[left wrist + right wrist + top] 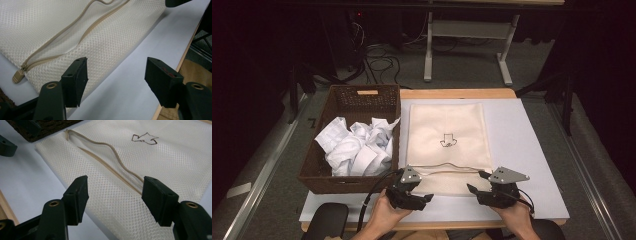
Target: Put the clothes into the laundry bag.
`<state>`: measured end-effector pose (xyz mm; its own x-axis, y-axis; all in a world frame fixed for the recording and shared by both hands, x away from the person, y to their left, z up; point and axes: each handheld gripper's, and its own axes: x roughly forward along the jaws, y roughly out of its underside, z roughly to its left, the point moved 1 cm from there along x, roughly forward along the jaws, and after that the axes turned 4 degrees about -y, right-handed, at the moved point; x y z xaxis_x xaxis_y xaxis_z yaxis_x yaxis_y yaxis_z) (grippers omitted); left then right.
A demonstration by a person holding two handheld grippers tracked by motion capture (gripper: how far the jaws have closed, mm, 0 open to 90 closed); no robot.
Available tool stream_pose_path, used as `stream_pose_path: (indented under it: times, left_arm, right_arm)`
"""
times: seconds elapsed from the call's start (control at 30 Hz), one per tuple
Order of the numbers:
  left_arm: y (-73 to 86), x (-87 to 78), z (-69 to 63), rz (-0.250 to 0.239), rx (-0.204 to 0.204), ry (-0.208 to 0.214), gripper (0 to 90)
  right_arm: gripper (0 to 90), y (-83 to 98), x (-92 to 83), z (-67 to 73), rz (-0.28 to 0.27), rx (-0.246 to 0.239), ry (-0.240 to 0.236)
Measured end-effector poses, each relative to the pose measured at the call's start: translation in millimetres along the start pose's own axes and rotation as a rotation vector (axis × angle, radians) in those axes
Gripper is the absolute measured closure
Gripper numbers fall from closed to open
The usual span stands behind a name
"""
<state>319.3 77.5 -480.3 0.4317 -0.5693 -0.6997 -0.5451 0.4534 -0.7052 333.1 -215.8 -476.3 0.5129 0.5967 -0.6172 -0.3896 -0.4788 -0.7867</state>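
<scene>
Both my grippers, left [418,199] and right [482,194], had their fingers open and empty at the near edge of the mesh bag [447,137] on the tabletop [532,150]. Its half-open zipper [447,169] ran crosswise just ahead of them, between the two, its pull [17,76] nearer my left.

No words, brands or numbers are showing legibly anywhere. One sign is appearing: a small dark outlined mark shaped like a downward arrow [447,140], drawn or printed on the cream mesh fabric zip-up laundry bag [447,120] that is lying flat on the pale grey counter [532,150]. In the high view it is sitting near the bag's middle, its tip pointing toward 6 o'clock. In the right gripper view the same mark [145,138] is showing toward 1 o'clock, as a brown outline on the mesh.
</scene>
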Motion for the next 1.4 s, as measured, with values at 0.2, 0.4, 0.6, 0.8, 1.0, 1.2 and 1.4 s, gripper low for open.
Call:
stream_pose_path:
  times: [0.2, 0.4, 0.6, 0.8, 1.0, 1.2, 1.4]
  left_arm:
    - [2.8, 1.8, -1.8, 0.003, 0.032, 0.034, 34.5]
    - [2.8, 3.0, -3.5, -0.005, 0.037, 0.047, 37.0]
    - [2.9, -0.6, -5.5, -0.027, 0.040, 0.053, 37.6]
    - [2.8, 3.6, -5.9, -0.009, 0.046, 0.046, 37.1]
    - [0.8, -1.9, -10.0, -0.047, 0.070, 0.036, 37.1]
    - [-3.2, -3.4, -10.6, -0.042, 0.061, 0.050, 34.9]
    - [-9.7, -3.7, -15.3, -0.045, 0.086, 0.047, 34.2]
  right_arm:
    - [37.9, -0.8, 1.9, 1.0, 0.009, 0.001, 0.001]
    - [37.7, -0.6, 2.3, -0.4, 0.013, -0.005, 0.009]
    - [37.4, -0.6, 2.3, -0.8, 0.014, 0.000, 0.016]
    - [37.0, -0.3, 1.4, -2.2, 0.009, -0.004, 0.005]
    - [37.0, -0.5, 0.5, -1.8, 0.000, -0.001, 0.029]
    - [37.2, -0.3, 0.4, -3.2, -0.006, 0.005, 0.031]
    - [37.2, 0.0, -1.8, -5.7, -0.017, 0.004, 0.036]
